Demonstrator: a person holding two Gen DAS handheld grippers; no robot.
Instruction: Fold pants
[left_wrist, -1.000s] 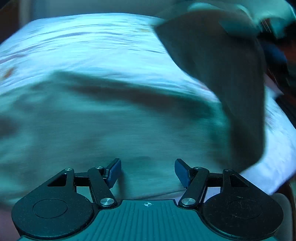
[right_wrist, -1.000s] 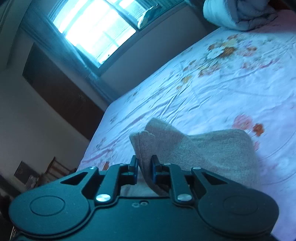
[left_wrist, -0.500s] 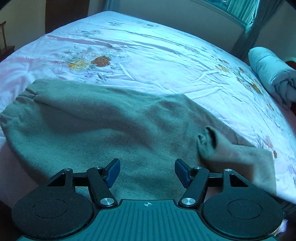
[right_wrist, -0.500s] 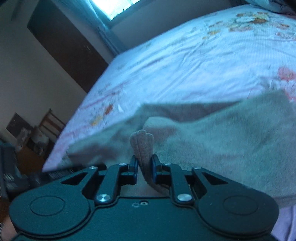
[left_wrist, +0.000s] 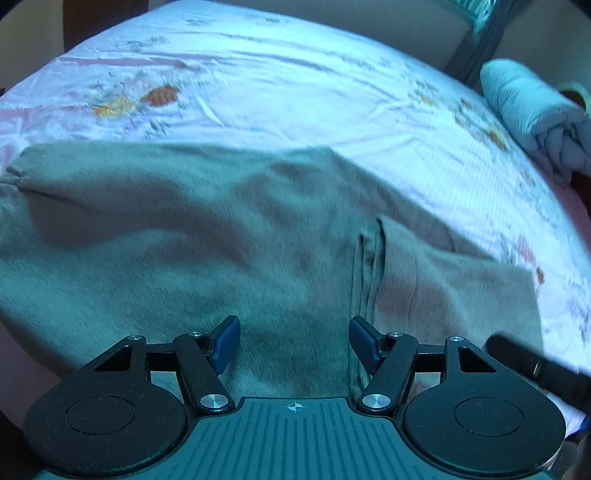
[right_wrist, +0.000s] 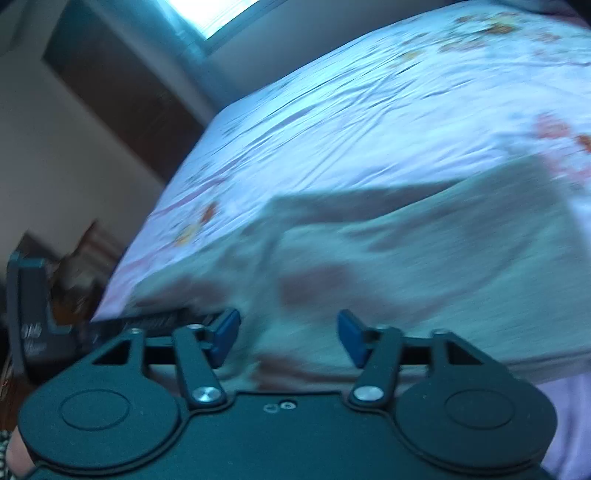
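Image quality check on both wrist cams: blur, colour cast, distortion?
Left wrist view: blue-teal cast, fisheye bends the bed, pants mildly smeared. Right wrist view: heavier motion blur across pants and sheet, window blown out; gripper bodies sharp in both.

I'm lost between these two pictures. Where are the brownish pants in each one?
Left wrist view: the pants spread across the middle and lower picture, with a folded-over leg end right of centre.
Right wrist view: the pants fill the lower right half, blurred, just beyond the tool's tips.
Shared landmark: the flowered bedsheet under the pants in both views.
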